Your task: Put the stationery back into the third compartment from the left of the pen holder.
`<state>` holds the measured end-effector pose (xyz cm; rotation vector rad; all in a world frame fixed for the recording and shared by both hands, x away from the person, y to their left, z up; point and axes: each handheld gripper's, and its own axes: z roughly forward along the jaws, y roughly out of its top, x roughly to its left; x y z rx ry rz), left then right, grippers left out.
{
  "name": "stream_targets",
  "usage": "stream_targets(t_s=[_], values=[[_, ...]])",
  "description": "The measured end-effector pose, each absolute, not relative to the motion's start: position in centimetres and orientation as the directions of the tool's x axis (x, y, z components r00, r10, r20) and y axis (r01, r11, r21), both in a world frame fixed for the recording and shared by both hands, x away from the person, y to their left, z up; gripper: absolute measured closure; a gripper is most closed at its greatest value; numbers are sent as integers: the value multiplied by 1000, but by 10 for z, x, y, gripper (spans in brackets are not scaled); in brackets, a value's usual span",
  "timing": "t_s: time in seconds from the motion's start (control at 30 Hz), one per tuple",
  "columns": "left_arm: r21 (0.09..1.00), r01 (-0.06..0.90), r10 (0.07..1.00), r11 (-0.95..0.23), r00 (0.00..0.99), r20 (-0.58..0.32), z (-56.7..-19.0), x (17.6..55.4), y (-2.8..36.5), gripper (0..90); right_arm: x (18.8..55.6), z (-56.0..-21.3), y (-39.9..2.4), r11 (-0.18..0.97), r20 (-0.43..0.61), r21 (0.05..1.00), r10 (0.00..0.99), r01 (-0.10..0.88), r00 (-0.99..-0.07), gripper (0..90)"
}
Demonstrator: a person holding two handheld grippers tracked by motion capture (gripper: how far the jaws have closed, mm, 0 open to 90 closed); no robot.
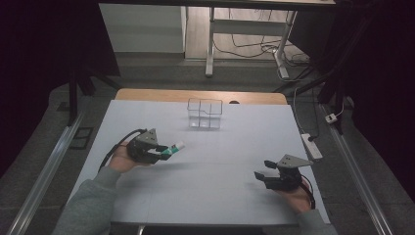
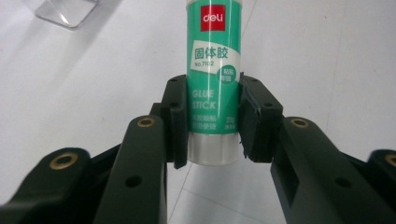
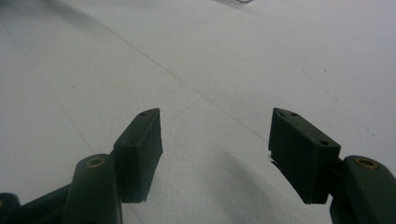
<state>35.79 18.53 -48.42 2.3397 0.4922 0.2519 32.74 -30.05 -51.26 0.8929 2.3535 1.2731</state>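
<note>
On the left half of the white table [image 1: 205, 171], the left gripper [image 1: 164, 152] is carrying a green and white glue stick [image 1: 174, 148], and this looks like the transport step: the stick is lifted clear of the surface and pointed roughly toward the clear divided organizer [image 1: 205, 113] standing near the far edge of the table. From the left gripper view the grip is plain to read, both black pads [image 2: 178, 122] pressing on opposite sides of the glue stick [image 2: 214, 79] around its lower printed band, with the pale cap end sitting just behind them and most of the tube sticking out ahead. A corner of the clear organizer [image 2: 65, 11] shows at the top of that view, still well apart from the stick. The next move, as I judge it, calls for bringing the stick over one compartment, tipping it upright so it clears the thin dividing walls, and only then easing the jaws apart. Near the right front of the table, the right gripper [image 1: 261, 175] sits low in the person's hand with its jaws spread wide; the right gripper view shows nothing between its pads [image 3: 139, 154] but bare table
</note>
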Motion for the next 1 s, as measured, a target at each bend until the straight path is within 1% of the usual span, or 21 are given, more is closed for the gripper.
stream_targets(t_s=[0.23, 0.57, 0.7, 1.0], values=[[756, 292, 472, -586, 881, 25, -480, 343, 183, 659, 327, -511, -300, 401, 9, 843, 657, 360, -753, 341], [812, 294, 518, -505, 856, 12, -474, 329, 178, 660, 326, -509, -301, 384, 11, 854, 660, 350, -751, 341], [827, 299, 523, -476, 852, -7, -477, 325, 173, 659, 326, -508, -299, 380, 8, 859, 660, 343, -751, 341], [840, 291, 522, -458, 853, -11, -479, 320, 164, 659, 326, -506, -292, 367, 16, 869, 648, 331, -761, 341]])
